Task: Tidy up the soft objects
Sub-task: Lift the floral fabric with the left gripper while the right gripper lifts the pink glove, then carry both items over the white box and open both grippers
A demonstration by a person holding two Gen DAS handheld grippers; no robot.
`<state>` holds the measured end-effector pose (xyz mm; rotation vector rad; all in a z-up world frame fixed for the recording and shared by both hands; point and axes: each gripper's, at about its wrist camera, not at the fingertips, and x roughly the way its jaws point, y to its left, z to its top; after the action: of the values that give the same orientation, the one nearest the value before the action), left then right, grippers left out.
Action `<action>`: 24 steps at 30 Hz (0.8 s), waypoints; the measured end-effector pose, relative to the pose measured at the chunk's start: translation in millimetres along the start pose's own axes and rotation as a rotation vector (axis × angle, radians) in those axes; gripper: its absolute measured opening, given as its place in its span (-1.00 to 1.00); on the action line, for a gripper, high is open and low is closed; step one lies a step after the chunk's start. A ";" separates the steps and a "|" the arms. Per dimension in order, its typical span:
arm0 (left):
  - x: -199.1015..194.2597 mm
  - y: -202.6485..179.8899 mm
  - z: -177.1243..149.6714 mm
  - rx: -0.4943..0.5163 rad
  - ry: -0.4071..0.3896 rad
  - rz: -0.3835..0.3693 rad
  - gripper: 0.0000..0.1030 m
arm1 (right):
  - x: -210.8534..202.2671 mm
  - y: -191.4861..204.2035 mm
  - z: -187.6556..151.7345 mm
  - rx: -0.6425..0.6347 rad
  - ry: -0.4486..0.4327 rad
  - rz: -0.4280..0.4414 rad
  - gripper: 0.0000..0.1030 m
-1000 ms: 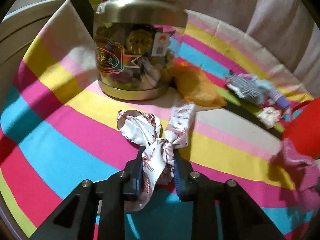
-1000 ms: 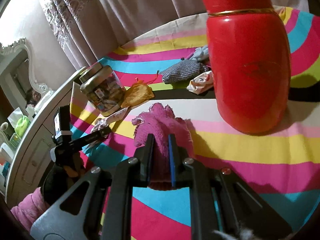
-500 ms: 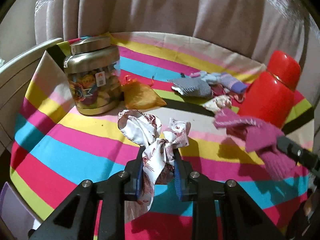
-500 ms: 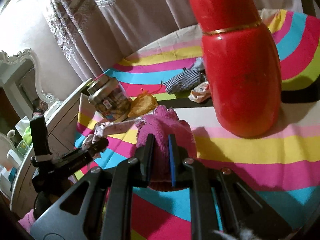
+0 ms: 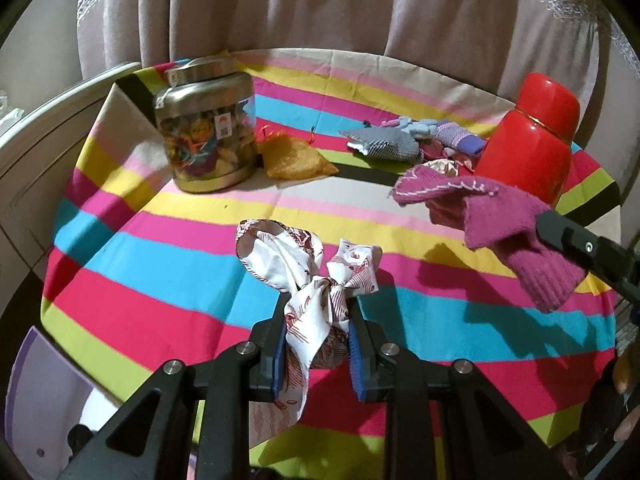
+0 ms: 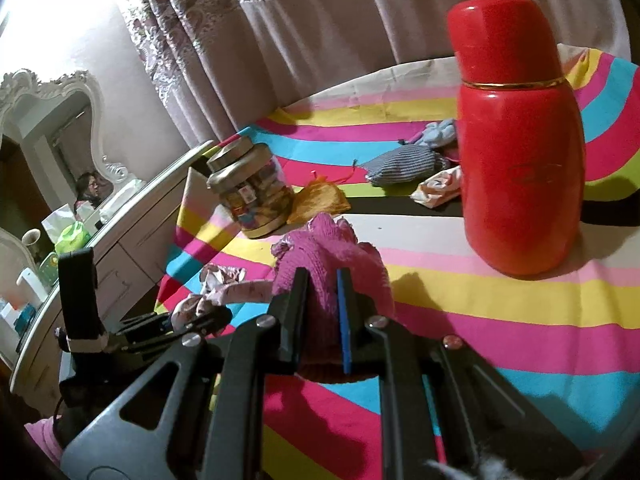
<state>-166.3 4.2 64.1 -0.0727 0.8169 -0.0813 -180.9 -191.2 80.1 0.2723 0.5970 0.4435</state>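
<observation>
The left gripper (image 5: 318, 334), black with blue pads, was clamped on a knotted white scarf with a dark red print (image 5: 316, 280), its jaws pressed against the bunched cloth on both sides; the scarf's loop and loose end stood up past the fingertips while another end hung down between the black arms, all of it lifted clear of the striped tablecloth (image 5: 160, 272) of pink, yellow, blue and green bands. The right gripper (image 6: 322, 316) had its jaws drawn close together on a magenta knitted glove (image 6: 332, 256), whose cuff sat between the pads and whose upper part bulged above them; in the left wrist view that same glove (image 5: 500, 216) hung from the black finger at the right edge, raised above the cloth and casting a shadow on it. Farther back on the table stood a clear jar with a gold metal lid (image 5: 206, 132), filled with colourful wrapped pieces, and just beside it lay an orange mesh pouch (image 5: 294, 156). Near the far right stood an upright red flask with a thin gold band (image 6: 520, 152), and next to it lay a small heap of soft things: a grey checked fabric piece (image 5: 384, 144), pale blue and purple knitted items (image 5: 440, 132) and a light printed cloth (image 6: 438, 188). Pale curtains (image 5: 320, 12) hung behind the table.
</observation>
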 end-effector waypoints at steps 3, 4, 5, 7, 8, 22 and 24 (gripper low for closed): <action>-4.3 4.1 -5.1 -0.005 0.007 0.008 -0.48 | 1.4 8.7 -3.2 -0.012 0.015 0.024 -0.67; -6.5 6.1 -6.9 -0.009 0.009 0.009 -0.48 | 1.7 12.8 -5.0 -0.020 0.020 0.030 -0.67; -8.1 7.7 -8.0 -0.012 0.010 0.010 -0.48 | 2.1 17.7 -7.1 -0.032 0.025 0.037 -0.67; -13.9 13.0 -10.4 -0.023 0.008 0.012 -0.48 | 2.0 24.9 -10.5 -0.049 0.034 0.052 -0.67; -16.9 16.3 -11.7 -0.029 0.006 0.013 -0.48 | 2.0 29.7 -12.3 -0.061 0.039 0.062 -0.67; -77.4 91.7 -39.5 -0.193 -0.027 0.086 -0.48 | -0.1 87.1 -30.0 -0.165 0.079 0.183 -0.67; -85.9 102.9 -47.8 -0.219 -0.029 0.110 -0.48 | 1.8 99.2 -36.2 -0.193 0.097 0.213 -0.67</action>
<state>-255.2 113.5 83.8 -0.2347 0.7968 0.1129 -233.0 -99.7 87.1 0.1307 0.6174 0.7186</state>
